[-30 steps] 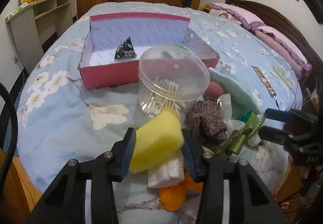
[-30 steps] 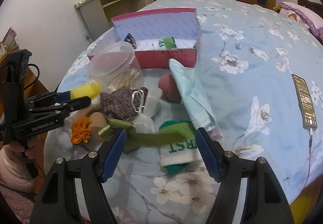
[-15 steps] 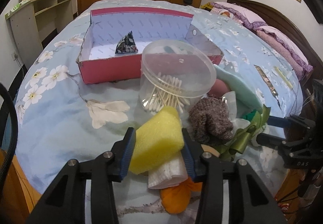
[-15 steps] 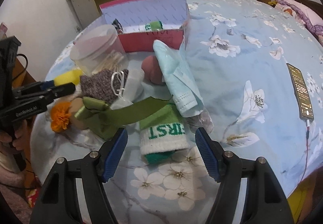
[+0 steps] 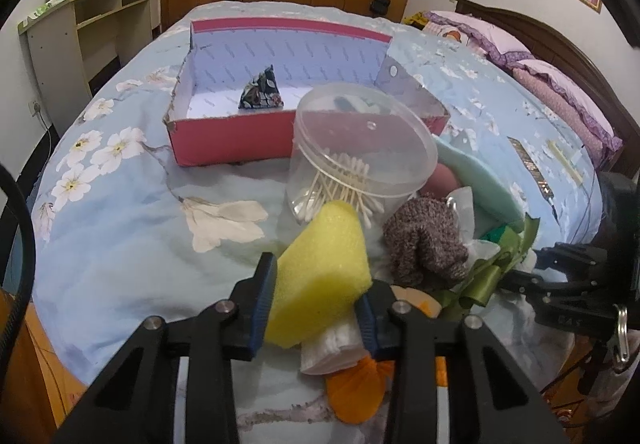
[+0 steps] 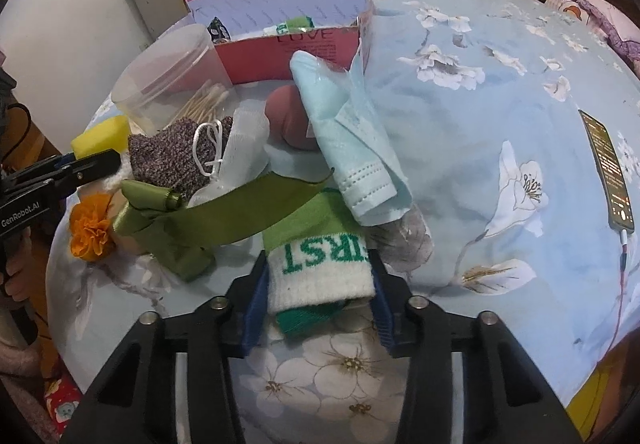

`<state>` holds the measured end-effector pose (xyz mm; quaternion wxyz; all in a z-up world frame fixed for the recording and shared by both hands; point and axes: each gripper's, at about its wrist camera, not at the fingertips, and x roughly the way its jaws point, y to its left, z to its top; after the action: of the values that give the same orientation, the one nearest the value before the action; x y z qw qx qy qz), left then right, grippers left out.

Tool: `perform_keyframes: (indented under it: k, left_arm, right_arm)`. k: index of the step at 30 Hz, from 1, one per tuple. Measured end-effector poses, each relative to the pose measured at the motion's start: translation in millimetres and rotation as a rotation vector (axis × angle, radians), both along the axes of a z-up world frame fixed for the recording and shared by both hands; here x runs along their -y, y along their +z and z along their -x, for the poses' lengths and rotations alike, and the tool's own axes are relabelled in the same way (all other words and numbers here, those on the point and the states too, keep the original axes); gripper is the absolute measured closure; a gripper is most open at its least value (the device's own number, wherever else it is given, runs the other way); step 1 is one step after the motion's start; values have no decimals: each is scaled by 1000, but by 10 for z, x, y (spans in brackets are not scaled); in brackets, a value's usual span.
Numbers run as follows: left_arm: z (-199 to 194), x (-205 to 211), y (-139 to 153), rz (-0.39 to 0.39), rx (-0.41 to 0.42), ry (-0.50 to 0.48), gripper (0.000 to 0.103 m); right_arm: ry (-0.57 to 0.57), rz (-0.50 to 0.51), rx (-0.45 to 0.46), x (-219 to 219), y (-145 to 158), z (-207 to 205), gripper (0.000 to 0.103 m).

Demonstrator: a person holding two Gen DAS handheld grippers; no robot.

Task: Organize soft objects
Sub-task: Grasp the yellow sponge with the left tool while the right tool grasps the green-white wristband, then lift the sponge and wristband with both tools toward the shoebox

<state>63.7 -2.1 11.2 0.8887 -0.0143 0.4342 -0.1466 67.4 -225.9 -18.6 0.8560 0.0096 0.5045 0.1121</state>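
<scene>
- Jaws of the left gripper (image 5: 316, 308) are closing on a yellow foam sponge (image 5: 324, 276) above the bed's pile.
- Jaws of the right gripper (image 6: 318, 300) are closing on a white-and-green knitted sock (image 6: 320, 264) lying on the blue floral bedspread (image 6: 480, 124).

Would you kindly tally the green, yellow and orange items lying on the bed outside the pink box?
Green: 2, the ribbon and the sock
Yellow: 1, the sponge
Orange: 1, the flower
Total: 4
</scene>
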Motion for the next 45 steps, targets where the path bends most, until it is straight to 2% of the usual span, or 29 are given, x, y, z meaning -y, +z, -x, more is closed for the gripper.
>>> perform_keyframes:
  k: [6,17,18,19,24,36,45]
  left_arm:
    - [70,-47,69,28,4,-8,67]
    - [141,-84,101,36,13,-10,63]
    - [149,-93,111,36,21,-5,64]
    - [153,-93,117,34,22,-6,69]
    - [179,-109,145,25,26,-6,71]
    - [238,-193,363,5,74,27,71]
    - [191,-227,502,-21,109,38,71]
  right_arm:
    - [3,-18,14,21,55,49,69]
    - [25,-27,30,-6,111,149,70]
    - [29,-31,32,-10,118,160,70]
    - [32,-33,34,-12,125,173,70]
    - [51,-35,50,-42,186,254,71]
    - [73,-84,118,-40,538,362,71]
    - [96,-34,178,-120,761,258,71]
